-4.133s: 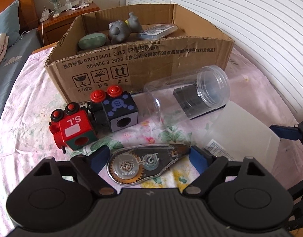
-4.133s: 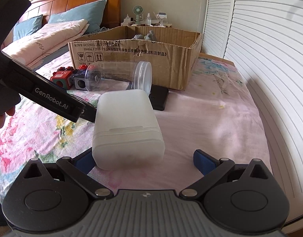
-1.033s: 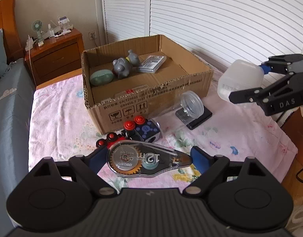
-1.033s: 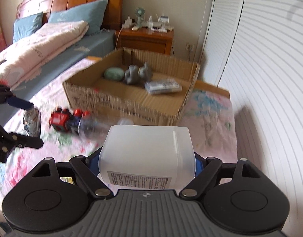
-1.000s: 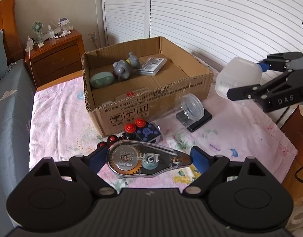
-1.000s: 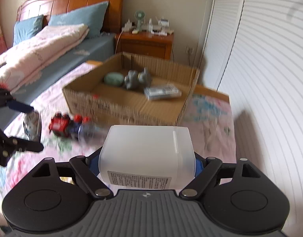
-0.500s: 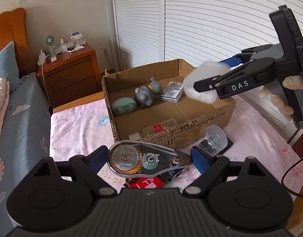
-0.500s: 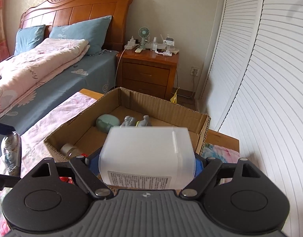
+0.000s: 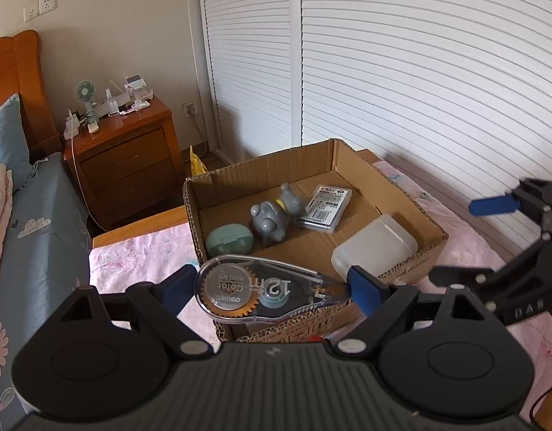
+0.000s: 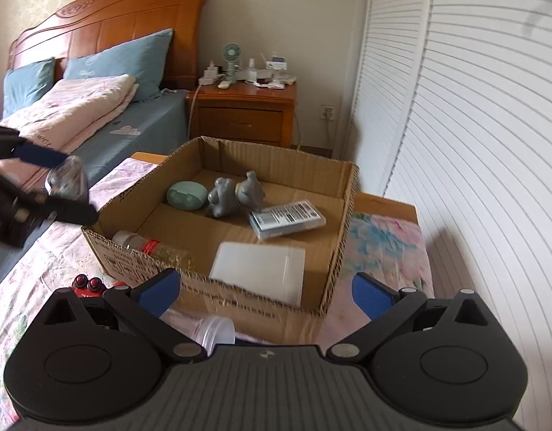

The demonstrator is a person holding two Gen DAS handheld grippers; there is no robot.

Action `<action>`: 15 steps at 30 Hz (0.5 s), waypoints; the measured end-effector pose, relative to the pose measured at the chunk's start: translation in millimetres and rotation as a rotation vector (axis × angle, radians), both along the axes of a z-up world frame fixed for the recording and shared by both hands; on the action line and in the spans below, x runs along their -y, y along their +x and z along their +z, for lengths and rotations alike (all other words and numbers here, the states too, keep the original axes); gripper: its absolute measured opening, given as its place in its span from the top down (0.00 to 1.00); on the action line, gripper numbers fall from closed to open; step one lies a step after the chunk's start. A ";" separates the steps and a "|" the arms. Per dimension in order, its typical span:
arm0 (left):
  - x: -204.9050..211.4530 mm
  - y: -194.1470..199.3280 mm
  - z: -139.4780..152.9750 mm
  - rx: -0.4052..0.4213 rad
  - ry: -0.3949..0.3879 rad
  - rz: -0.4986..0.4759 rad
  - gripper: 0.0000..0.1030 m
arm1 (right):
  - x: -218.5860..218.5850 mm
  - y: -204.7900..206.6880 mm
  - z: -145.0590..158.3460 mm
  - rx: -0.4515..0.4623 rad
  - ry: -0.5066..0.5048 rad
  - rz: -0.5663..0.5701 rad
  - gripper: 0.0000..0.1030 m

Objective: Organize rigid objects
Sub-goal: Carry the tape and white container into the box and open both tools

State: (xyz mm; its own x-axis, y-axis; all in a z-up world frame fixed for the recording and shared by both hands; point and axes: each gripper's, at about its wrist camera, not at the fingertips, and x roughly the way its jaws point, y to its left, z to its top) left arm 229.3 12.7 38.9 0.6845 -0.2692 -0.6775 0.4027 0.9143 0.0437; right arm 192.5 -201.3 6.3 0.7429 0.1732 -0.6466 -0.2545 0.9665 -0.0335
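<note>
My left gripper (image 9: 272, 285) is shut on a clear correction tape dispenser (image 9: 265, 289) and holds it above the near left corner of the cardboard box (image 9: 434, 231). My right gripper (image 10: 265, 292) is open and empty above the box's near wall (image 10: 276, 310). The white plastic container (image 10: 260, 269) lies inside the box at the near right, also in the left wrist view (image 9: 375, 248). The box also holds a green case (image 10: 187, 195), a grey toy (image 10: 234, 194), a flat packet (image 10: 288, 219) and a small jar (image 10: 134, 240).
A red toy train (image 10: 85, 283) and a clear jar (image 10: 215, 330) lie on the pink floral cloth in front of the box. A wooden nightstand (image 10: 245, 115) and a bed (image 10: 96, 118) stand behind. White louvred doors (image 10: 473, 143) run along the right.
My right gripper has opened and let go of the white container, which now lies in the box. My left gripper has risen with the tape dispenser toward the box.
</note>
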 end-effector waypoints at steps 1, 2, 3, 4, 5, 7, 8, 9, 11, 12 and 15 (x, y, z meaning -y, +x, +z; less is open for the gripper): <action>2.2 5.3 0.1 -0.002 -0.001 0.001 0.13 | 0.9 -4.4 -2.0 -0.002 0.006 -0.013 0.00; 5.3 10.6 -0.4 -0.004 0.003 0.001 0.13 | 2.1 -8.7 -3.9 -0.002 0.014 -0.027 0.00; 8.4 15.1 -1.0 -0.006 0.008 -0.002 0.13 | 3.3 -12.9 -6.0 0.000 0.021 -0.038 0.00; 11.4 19.6 -2.5 -0.009 0.014 -0.003 0.13 | 4.4 -16.7 -8.3 0.005 0.028 -0.048 0.00; 14.2 24.9 -4.8 -0.016 0.020 -0.003 0.13 | 5.0 -20.1 -10.6 0.013 0.031 -0.058 0.00; 19.3 34.7 -8.9 -0.027 0.027 0.000 0.13 | 6.6 -26.2 -14.5 0.031 0.028 -0.084 0.00; 21.7 39.1 -11.0 -0.032 0.030 0.003 0.13 | 7.9 -28.1 -15.7 0.028 0.032 -0.092 0.00; 24.6 43.4 -12.9 -0.038 0.031 0.007 0.13 | 9.4 -29.4 -17.2 0.022 0.040 -0.093 0.00; 28.9 51.1 -16.7 -0.046 0.035 0.010 0.13 | 12.0 -33.6 -18.9 0.017 0.052 -0.096 0.00; 30.7 54.4 -18.0 -0.047 0.036 0.014 0.13 | 13.0 -35.6 -19.5 0.015 0.050 -0.098 0.00; 33.7 61.3 -20.4 -0.041 0.026 0.028 0.13 | 14.6 -38.7 -21.1 0.015 0.036 -0.114 0.00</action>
